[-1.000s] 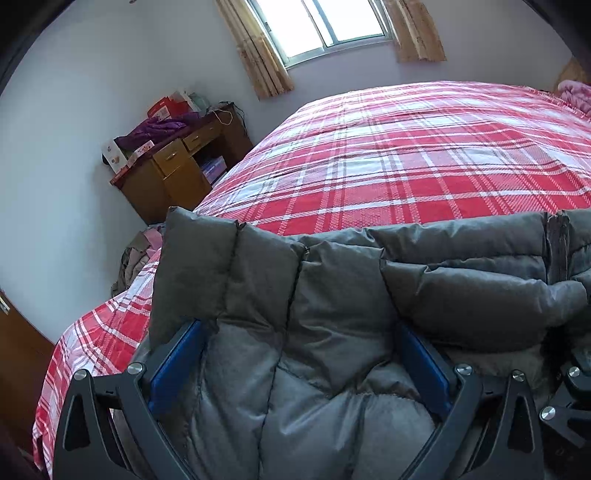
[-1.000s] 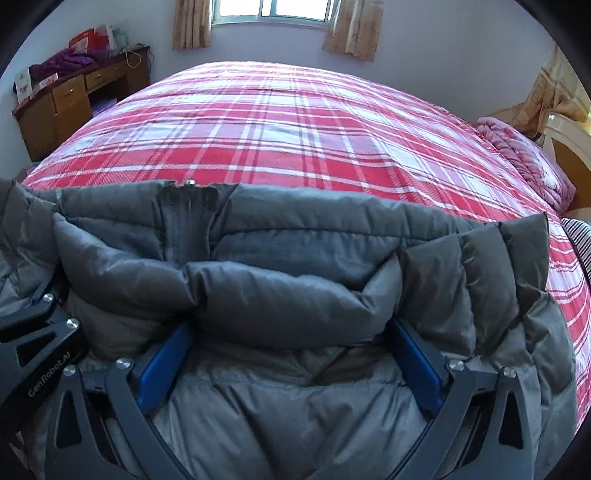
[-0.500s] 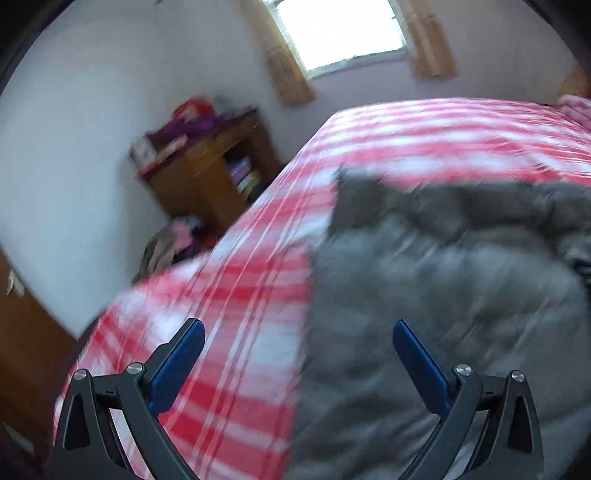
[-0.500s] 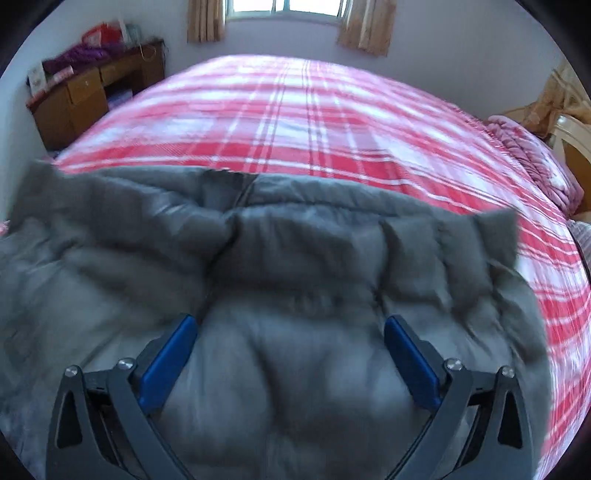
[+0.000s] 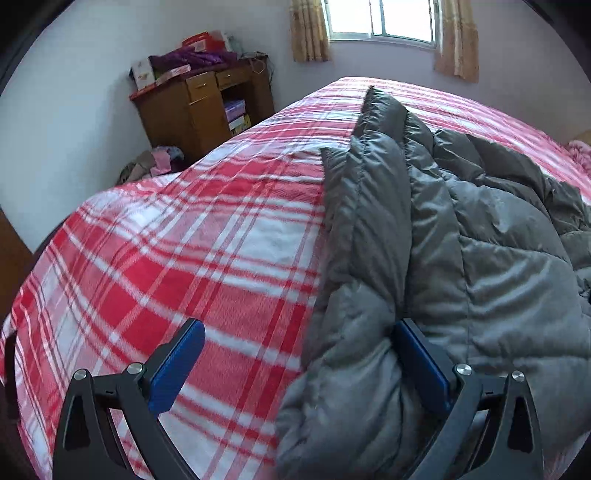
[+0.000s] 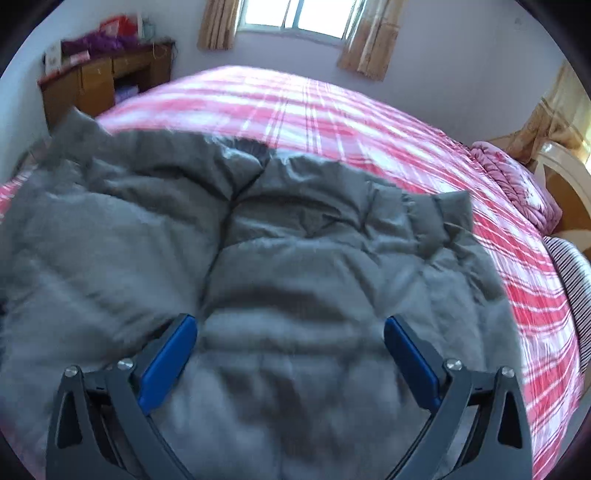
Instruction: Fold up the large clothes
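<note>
A large grey quilted down jacket (image 5: 461, 236) lies spread on the red-and-white plaid bed (image 5: 184, 258). My left gripper (image 5: 295, 365) is open at the jacket's left edge, its right finger against a fold of the fabric and its left finger over the plaid cover. In the right wrist view the jacket (image 6: 277, 258) fills the near bed (image 6: 332, 118), its zipper line running down the middle. My right gripper (image 6: 290, 363) is open just above the jacket, holding nothing.
A wooden desk (image 5: 199, 107) piled with boxes and purple cloth stands by the far left wall, with clothes heaped on the floor (image 5: 155, 162) beside it. A pink quilt (image 6: 517, 181) and a headboard (image 6: 565, 173) are at the bed's right. A window (image 5: 384, 18) is behind.
Both grippers have let go of the jacket, which has dropped from being held up to lying on the bed. The left gripper has swung left to the jacket's edge.
</note>
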The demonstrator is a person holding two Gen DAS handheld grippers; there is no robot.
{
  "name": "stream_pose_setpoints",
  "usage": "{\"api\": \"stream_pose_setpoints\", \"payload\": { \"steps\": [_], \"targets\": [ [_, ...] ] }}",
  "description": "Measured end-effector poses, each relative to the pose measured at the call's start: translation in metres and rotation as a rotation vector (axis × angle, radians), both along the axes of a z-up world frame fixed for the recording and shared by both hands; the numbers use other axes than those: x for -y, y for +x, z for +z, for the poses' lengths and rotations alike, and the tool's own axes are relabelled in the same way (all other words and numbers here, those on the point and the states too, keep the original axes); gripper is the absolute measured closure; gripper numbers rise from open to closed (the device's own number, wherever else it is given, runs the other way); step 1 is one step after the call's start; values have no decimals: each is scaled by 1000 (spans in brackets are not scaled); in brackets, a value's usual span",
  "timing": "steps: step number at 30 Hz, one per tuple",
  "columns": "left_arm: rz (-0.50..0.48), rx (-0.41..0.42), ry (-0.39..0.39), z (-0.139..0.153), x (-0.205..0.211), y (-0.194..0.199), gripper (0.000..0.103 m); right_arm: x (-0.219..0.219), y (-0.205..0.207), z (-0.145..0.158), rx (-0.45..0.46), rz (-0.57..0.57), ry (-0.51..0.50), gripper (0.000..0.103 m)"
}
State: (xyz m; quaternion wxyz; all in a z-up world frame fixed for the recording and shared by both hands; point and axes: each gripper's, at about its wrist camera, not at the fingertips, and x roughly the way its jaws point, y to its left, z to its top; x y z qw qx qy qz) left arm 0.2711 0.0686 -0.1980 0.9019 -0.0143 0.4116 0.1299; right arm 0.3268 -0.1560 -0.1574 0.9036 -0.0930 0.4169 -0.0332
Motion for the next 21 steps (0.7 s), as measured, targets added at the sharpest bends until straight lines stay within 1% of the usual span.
{"api": "stream_pose_setpoints", "payload": {
  "steps": [2, 3, 5, 7, 9, 11, 13, 15, 17, 18, 19, 20, 21],
  "targets": [
    [27, 23, -31, 0, -4, -8, 1, -1, -26, 5, 29, 11, 0, 0],
    [32, 25, -48, -2, -5, -10, 1, -1, -37, 2, 34, 10, 2, 0],
    [26, 14, -99, -8, -3, -9, 1, -3, -43, -15, 2, 11, 7, 0],
    [5, 3, -139, -12, 0, -5, 1, -6, -45, -31, 28, 10, -13, 0],
    [-5, 5, -179, -15, -3, -4, 1, -15, -44, -38, 49, 16, -59, 0],
    [-13, 9, -197, -14, -5, -5, 4, -17, -43, -35, 36, 8, -59, 0],
    [-24, 15, -214, -10, -7, -6, 13, -15, -49, -24, 17, 2, -27, 0],
    [-21, 21, -240, -9, -10, -9, 14, -17, -66, -12, 61, 7, -17, 0],
    [-27, 31, -259, -9, -6, -10, 14, -20, -83, -15, 71, 13, -84, 0],
    [-37, 30, -250, -10, -3, -10, 14, -23, -86, -20, 73, 9, -107, 0],
    [-51, 33, -235, -11, 1, -9, 16, -25, -87, -30, 75, 10, -133, 0],
    [-68, 46, -238, -11, 3, -8, 21, -27, -88, -38, 81, 13, -147, 1],
    [-86, 54, -253, -11, 3, -7, 38, -30, -87, -42, 98, 14, -156, 1]
  ]
}}
